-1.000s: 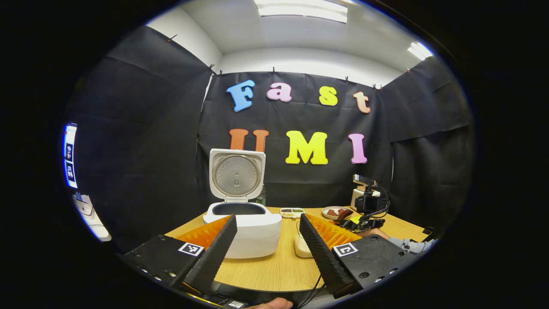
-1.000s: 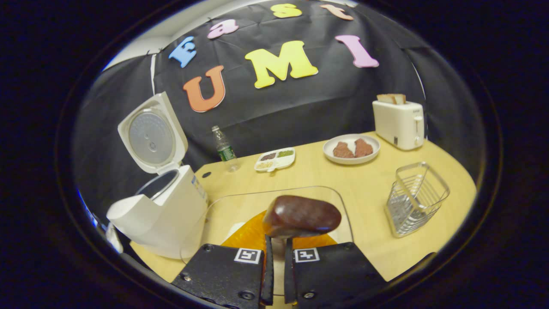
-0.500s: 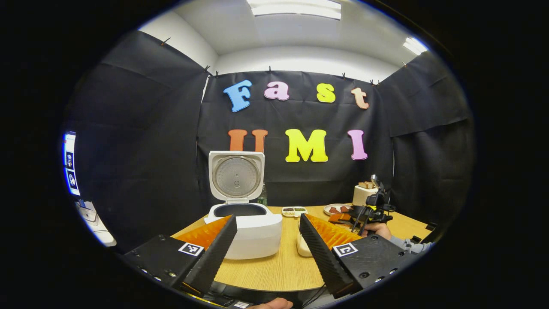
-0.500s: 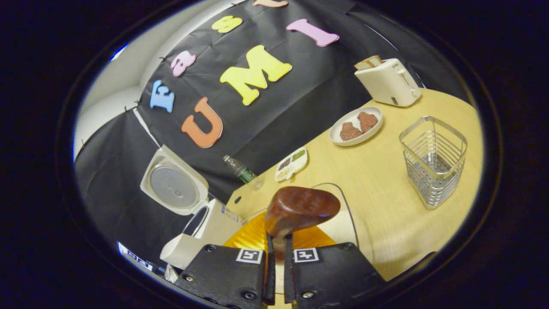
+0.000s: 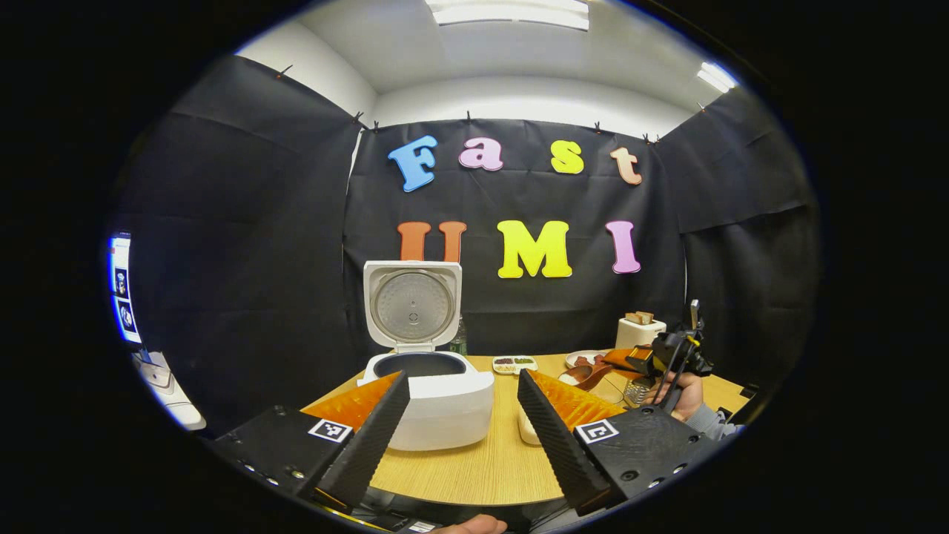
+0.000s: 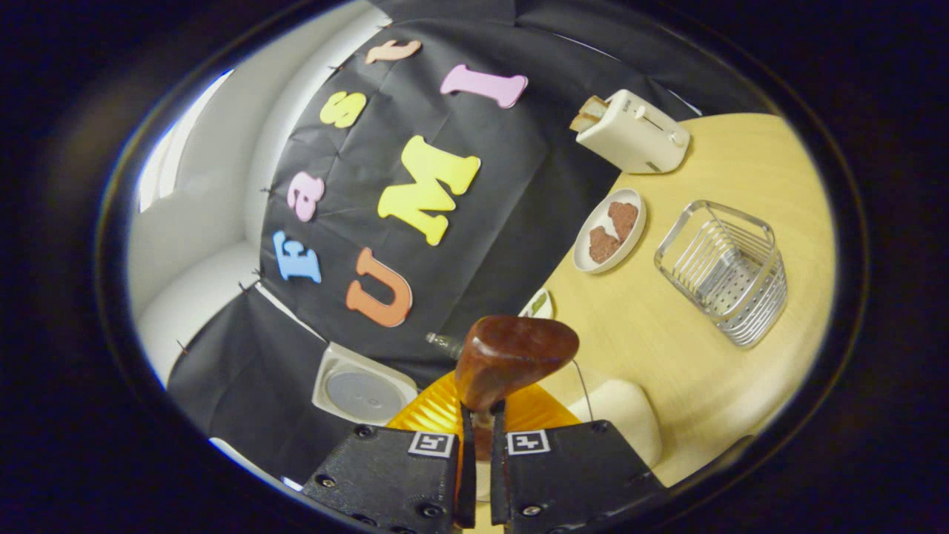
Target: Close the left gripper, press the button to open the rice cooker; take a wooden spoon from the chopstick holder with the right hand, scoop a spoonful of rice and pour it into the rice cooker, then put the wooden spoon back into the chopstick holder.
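Note:
The white rice cooker (image 5: pixel 437 411) stands with its lid (image 5: pixel 412 304) raised upright. My left gripper (image 5: pixel 463 376) is open in front of it, holding nothing. My right gripper (image 6: pixel 482 419) is shut on the handle of the dark wooden spoon (image 6: pixel 515 354), whose bowl points forward over the table. The wire chopstick holder (image 6: pixel 723 271) stands to the right of the spoon and looks empty. In the left gripper view a hand holds the right gripper (image 5: pixel 671 354) at the far right, the wooden spoon (image 5: pixel 593 372) pointing left. A white rice container (image 6: pixel 623 415) lies under the spoon.
A plate (image 6: pixel 609 230) with brown pieces and a toaster (image 6: pixel 630 137) sit beyond the holder. A small divided dish (image 5: pixel 515 363) and a bottle (image 6: pixel 445 343) stand near the back wall. The cooker's lid (image 6: pixel 363 389) shows low and to the left. The table's front edge (image 5: pixel 474 495) is near me.
The right gripper has rolled and swung right with the spoon, away from the cooker and nearer the wire holder. The left gripper has barely moved and stays open.

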Available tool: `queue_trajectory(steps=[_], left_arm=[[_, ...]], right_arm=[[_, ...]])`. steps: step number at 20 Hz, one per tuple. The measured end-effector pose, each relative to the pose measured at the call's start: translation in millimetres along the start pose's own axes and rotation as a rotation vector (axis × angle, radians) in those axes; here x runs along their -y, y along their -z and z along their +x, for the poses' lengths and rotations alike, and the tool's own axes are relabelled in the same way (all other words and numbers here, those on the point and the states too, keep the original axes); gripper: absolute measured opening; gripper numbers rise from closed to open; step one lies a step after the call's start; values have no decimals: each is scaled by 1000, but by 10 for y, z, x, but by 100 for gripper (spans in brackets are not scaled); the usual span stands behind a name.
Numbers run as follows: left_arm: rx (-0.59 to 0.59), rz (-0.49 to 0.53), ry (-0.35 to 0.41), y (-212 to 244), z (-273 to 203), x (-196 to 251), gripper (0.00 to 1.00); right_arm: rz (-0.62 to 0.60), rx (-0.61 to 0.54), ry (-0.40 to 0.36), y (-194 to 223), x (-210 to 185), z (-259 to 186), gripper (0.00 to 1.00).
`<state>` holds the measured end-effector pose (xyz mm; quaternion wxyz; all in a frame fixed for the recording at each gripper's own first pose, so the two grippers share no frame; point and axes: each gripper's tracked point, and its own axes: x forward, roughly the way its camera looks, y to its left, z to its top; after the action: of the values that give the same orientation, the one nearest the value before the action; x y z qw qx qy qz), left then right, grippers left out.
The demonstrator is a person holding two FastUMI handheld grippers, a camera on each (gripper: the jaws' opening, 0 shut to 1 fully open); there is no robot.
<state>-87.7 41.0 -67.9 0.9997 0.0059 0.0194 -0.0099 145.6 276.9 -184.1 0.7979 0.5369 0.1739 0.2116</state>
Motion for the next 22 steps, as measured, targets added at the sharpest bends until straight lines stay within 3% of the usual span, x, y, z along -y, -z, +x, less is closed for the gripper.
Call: queue_trajectory(steps=[3,6,14,22], left_arm=[[-12,12,-8,30,77,-35,94],[-32,20,-17,66,142,-101,94],[-43,-14,-46,145,145,-396,93],[-36,-28,-71,158,54,-608,93]], right_arm=[[254,-10,-97,5,-148,2,12],[297,-58,-119,106,-255,80,12],[62,-83,-131,256,-959,471,12],[-313,-187,-130,1004,-1788,1219,12]])
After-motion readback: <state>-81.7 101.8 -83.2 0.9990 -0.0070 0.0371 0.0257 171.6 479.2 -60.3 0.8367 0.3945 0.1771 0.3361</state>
